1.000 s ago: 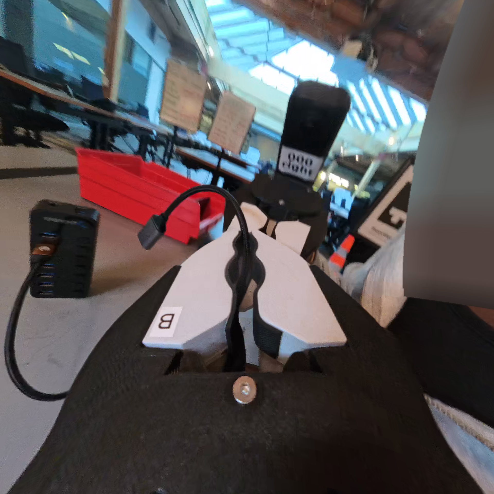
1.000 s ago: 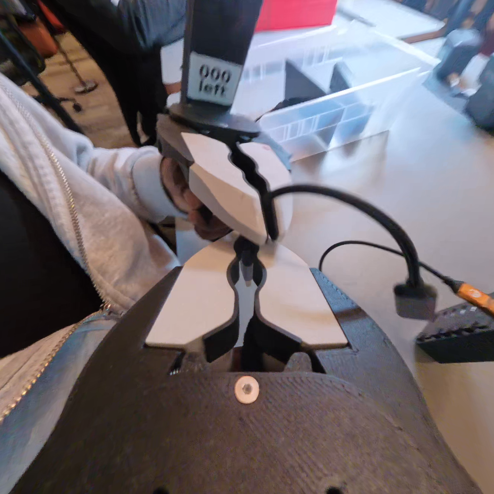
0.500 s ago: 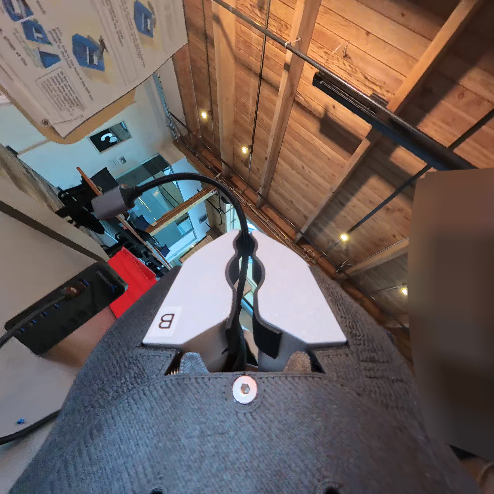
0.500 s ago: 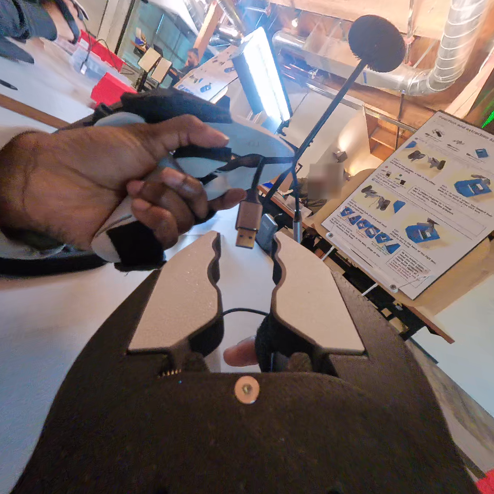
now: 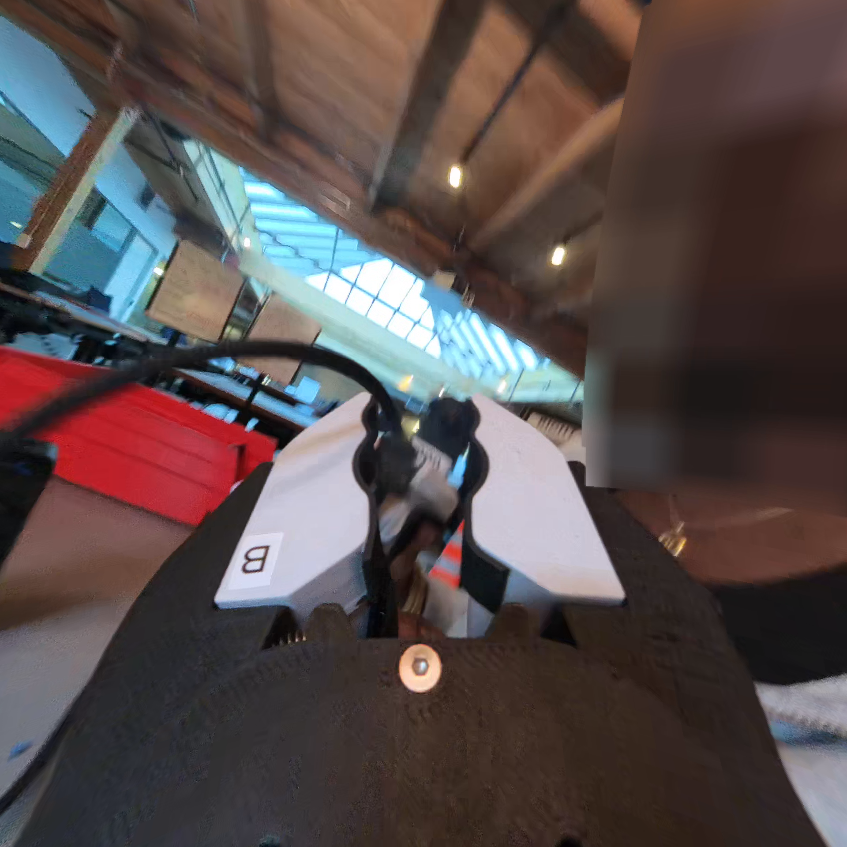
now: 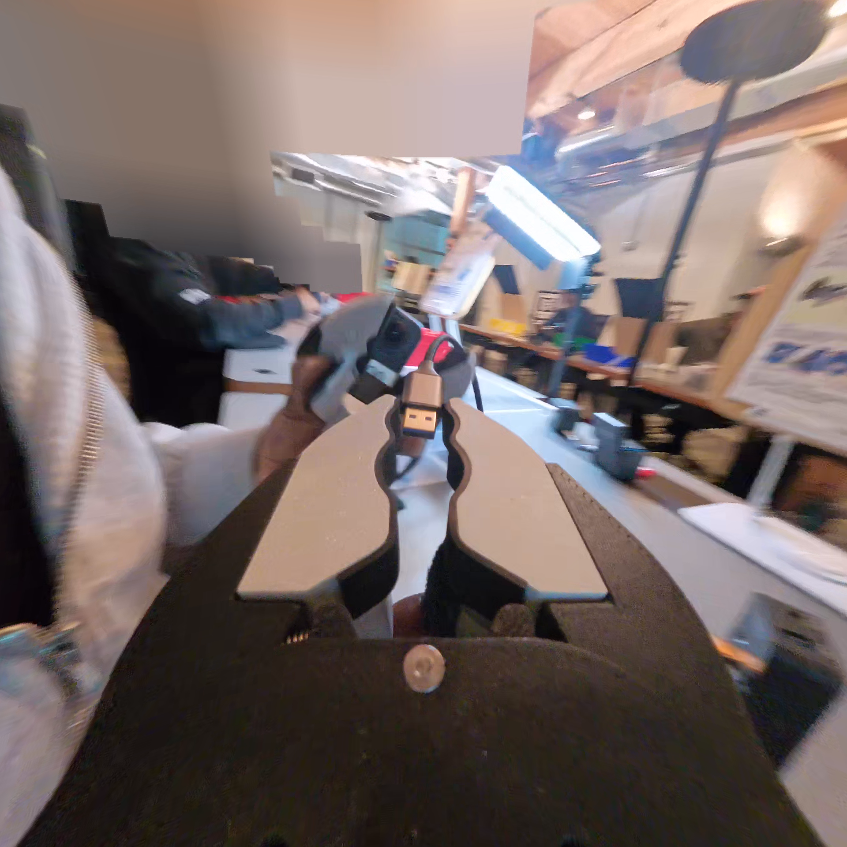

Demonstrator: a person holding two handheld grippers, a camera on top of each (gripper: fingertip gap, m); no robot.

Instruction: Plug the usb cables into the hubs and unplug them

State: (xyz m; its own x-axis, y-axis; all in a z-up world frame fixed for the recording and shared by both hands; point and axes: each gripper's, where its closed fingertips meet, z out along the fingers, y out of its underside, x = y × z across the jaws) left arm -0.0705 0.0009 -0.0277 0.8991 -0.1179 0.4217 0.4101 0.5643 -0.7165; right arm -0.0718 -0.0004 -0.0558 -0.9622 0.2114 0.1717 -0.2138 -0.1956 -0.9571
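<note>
In the right wrist view my right gripper [image 6: 421, 410] is closed on a bronze USB plug [image 6: 420, 403]. The plug's metal end points back between the fingers, and both pads lie against its sides. Its black cable [image 6: 476, 394] loops away behind the right fingertip. My left gripper [image 6: 366, 348] is close behind the plug, held by a hand. In the left wrist view my left gripper [image 5: 419, 408] has its jaws apart. The black cable [image 5: 293, 353] rests against its left finger [image 5: 330, 458] only and arcs off to the left. A black hub [image 5: 23, 481] shows at the left edge, blurred.
A red bin [image 5: 128, 440] stands on the table at the left. A grey box [image 6: 614, 440] sits on the table to the right. A microphone on a stand [image 6: 751, 41] and a poster board [image 6: 802, 366] stand at the right. A person's white sleeve [image 6: 91, 458] fills the left.
The left gripper's jaws, shut on the cable before, have opened. The right gripper's jaws opened wide, then closed on the USB plug. Both views swung and are blurred.
</note>
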